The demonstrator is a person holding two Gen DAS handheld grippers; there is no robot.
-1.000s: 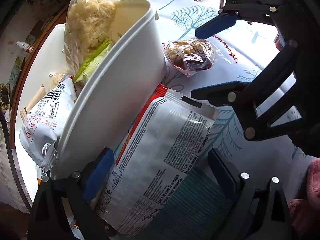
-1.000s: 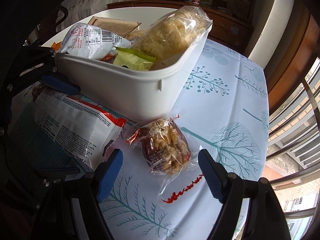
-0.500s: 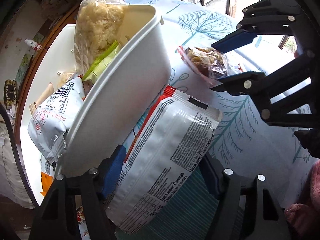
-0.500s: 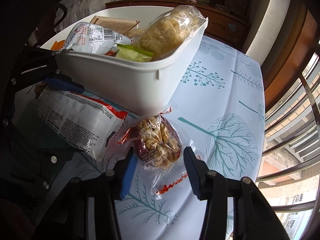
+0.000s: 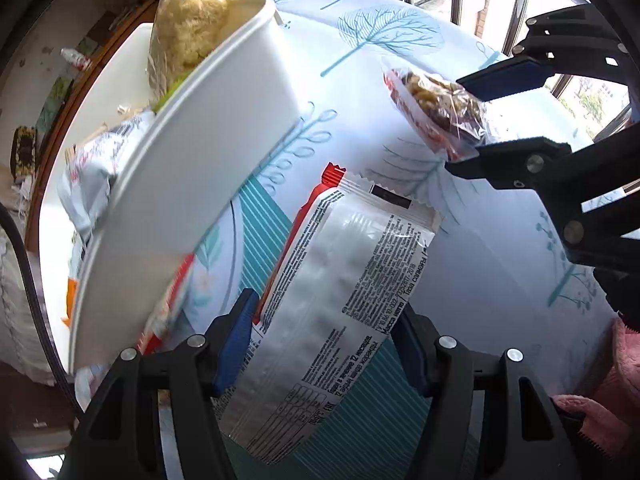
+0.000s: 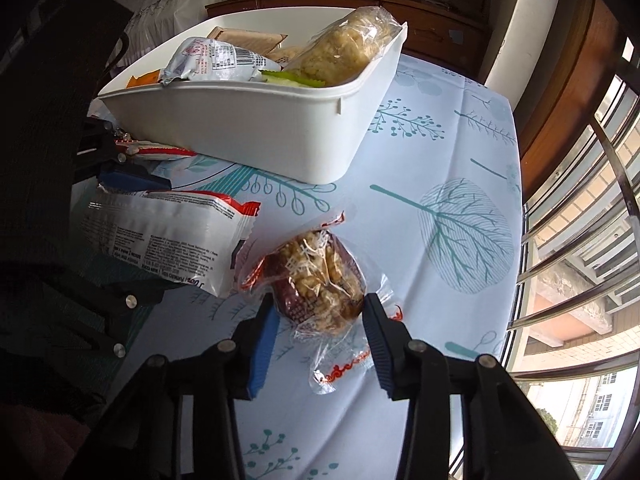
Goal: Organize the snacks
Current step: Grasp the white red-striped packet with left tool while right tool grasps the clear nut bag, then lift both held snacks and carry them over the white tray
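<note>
- A desk (image 6: 460,152) under a pale cloth printed with teal trees stands beside barred windows, with dark wooden furniture behind it.
- The white tub (image 6: 256,128) hides most of its contents; only the tops of its snacks show above the rim, and I cannot count them all.
- Visible in the tub: one clear bag of pale crumbly snack (image 6: 344,48), one white barcode pouch (image 6: 216,60), and a green wrapper edge (image 6: 292,79).
- A further red-and-white packet lies partly under the tub's near end, mostly covered.
- Two snacks are off the tub, each in one gripper.
- The left gripper (image 5: 324,344) has just been closing and its blue pads now press both sides of the silver packet (image 5: 348,292), a long foil wrapper with fine print, a red edge and a crimped end; its lower end is cut off by the frame.
- The right gripper (image 6: 316,328) has just been closing too and clamps the clear-wrapped nut cake (image 6: 320,280), a brown lumpy cake in crinkled film with red lettering, just in front of the tub.
</note>
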